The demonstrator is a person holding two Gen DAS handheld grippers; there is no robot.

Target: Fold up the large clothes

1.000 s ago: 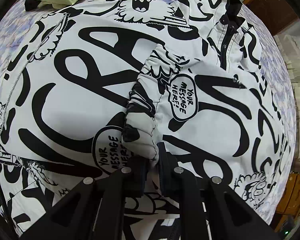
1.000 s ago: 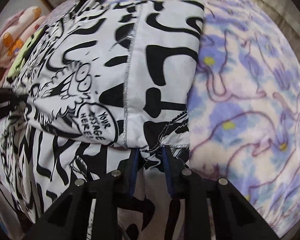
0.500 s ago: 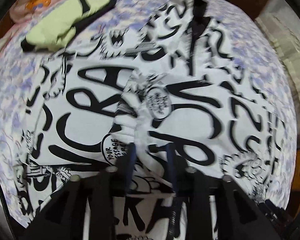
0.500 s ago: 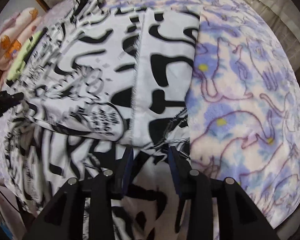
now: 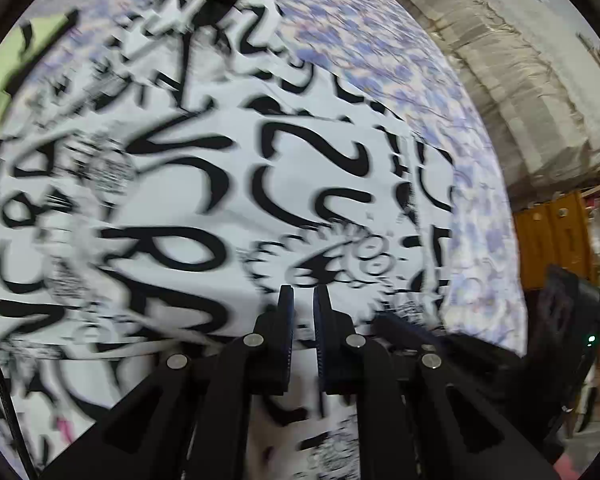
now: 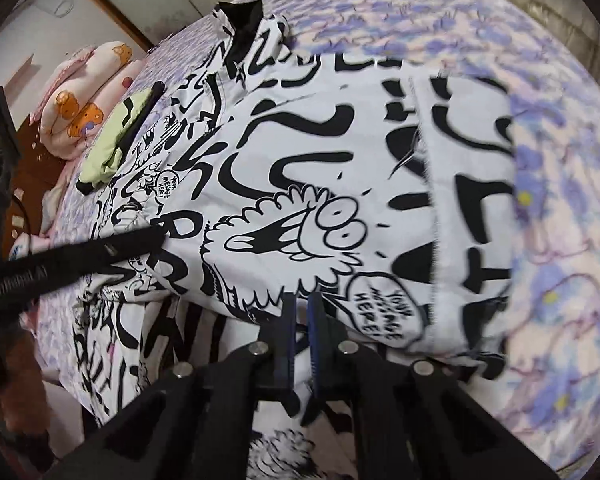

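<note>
**Right wrist view: printed jacket lies folded on the bed, both tools empty**

Right wrist camera shows the white jacket with black graffiti print (image 6: 340,184) spread on the bed with the purple flower blanket (image 6: 560,220). One part of the jacket is folded over the rest. The right tool (image 6: 301,304) hangs just above the folded edge; its blue pads stand almost together, and no cloth is between them. The left tool (image 5: 303,300) is seen in the left wrist view, which is blurred. Its jaws are closing, with only a narrow gap, and nothing is caught between them. A light green garment (image 6: 116,136) lies beside the jacket, and a pink rolled quilt (image 6: 84,104) is behind it.
</note>
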